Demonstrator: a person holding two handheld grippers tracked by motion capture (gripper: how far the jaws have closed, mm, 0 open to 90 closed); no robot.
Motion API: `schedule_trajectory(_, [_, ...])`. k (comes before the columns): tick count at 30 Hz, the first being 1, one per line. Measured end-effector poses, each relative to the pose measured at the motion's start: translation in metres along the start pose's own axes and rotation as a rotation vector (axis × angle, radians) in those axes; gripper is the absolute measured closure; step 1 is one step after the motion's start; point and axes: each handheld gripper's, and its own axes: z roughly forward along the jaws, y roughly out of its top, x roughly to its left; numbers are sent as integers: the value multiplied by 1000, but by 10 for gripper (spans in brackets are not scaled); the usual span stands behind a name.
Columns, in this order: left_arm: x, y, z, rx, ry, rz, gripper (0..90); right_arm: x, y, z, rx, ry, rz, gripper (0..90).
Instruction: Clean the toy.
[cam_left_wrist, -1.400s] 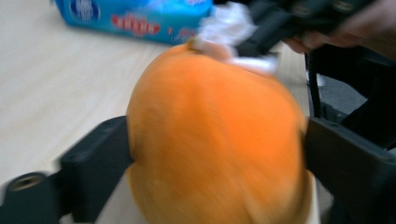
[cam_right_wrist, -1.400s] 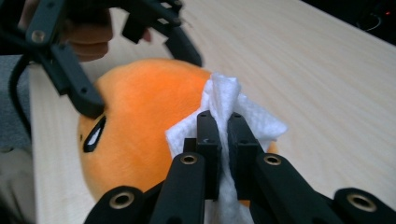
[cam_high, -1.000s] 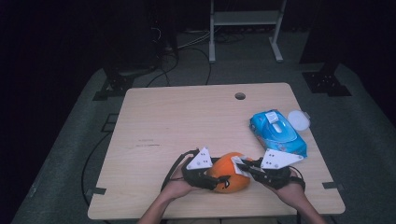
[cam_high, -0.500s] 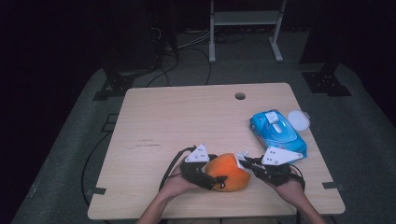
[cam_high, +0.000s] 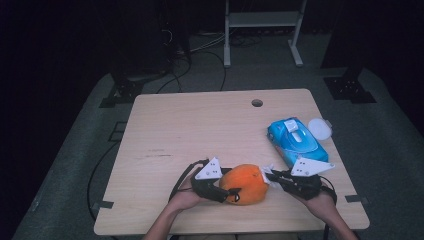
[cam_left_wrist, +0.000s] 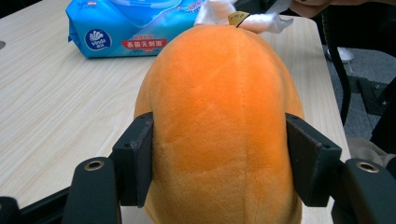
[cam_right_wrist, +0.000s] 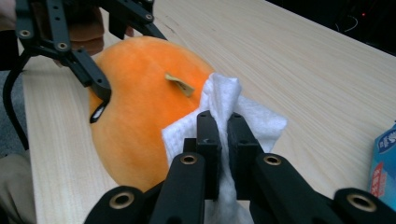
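Wooden table: left gripper fingers clamp orange plush; right gripper pinches wipe.

wipes pack, logo perhaps "Vinda", Chinese label

My view: matt orange plush toy, soft white paper wipe, pale wood-grain table, glossy blue plastic pack.

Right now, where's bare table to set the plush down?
The left half of the table is bare, from the far edge to the left gripper. The middle strip between the hole and the plush is free too. Crowded: the right edge with the wipes pack and lid, and near-right, where the right gripper holds a wipe.
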Motion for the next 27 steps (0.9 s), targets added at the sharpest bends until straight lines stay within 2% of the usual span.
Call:
schedule_trajectory(2, [1, -1, 0, -2, -5, -1, 332, -2, -3, -1, -1, 1, 19, 849])
schedule_trajectory(5, [3, -2, 0, -4, -14, -9, 320, -5, -5, -2, 5, -34, 31, 849])
schedule_trajectory(7, [3, -2, 0, -2, -12, -3, 315, -6, -3, 0, -6, -15, 50, 849])
schedule_trajectory(10, [1, -2, 1, -10, -12, 16, 312, -1, 6, 5, -39, 27, 43, 848])
schedule_trajectory(12, [1, -2, 1, -8, -11, 18, 307, 1, 10, 8, -36, 40, 26, 848])
schedule_trajectory(14, [3, -2, 0, -8, -11, -21, 261, 1, 7, 9, -25, 43, 20, 848])
schedule_trajectory(15, [4, -1, 1, 0, -5, -63, 216, 0, 6, 8, -20, 40, 20, 849])
schedule_trajectory(17, [6, 0, 1, 14, -3, -109, 130, 0, 0, 4, -10, 40, 32, 848])
schedule_trajectory(19, [8, -2, 4, 29, -45, -164, 114, 1, -2, 2, -6, 53, 39, 848])
schedule_trajectory(20, [8, -2, 4, 28, -41, -156, 121, 1, -2, 0, -9, 62, 42, 848])
schedule_trajectory(22, [6, -2, 3, 17, -26, -123, 233, 1, 2, -1, -15, 61, 38, 848])
schedule_trajectory(24, [3, 0, 1, 9, -13, -81, 292, 1, 11, -1, -28, 70, 23, 848])
schedule_trajectory(25, [0, 2, 1, 9, -4, -59, 311, 7, 22, 4, -26, 82, -8, 848])
schedule_trajectory(27, [-3, 5, 3, 12, 10, -36, 314, 10, 26, 6, -30, 91, -19, 849])
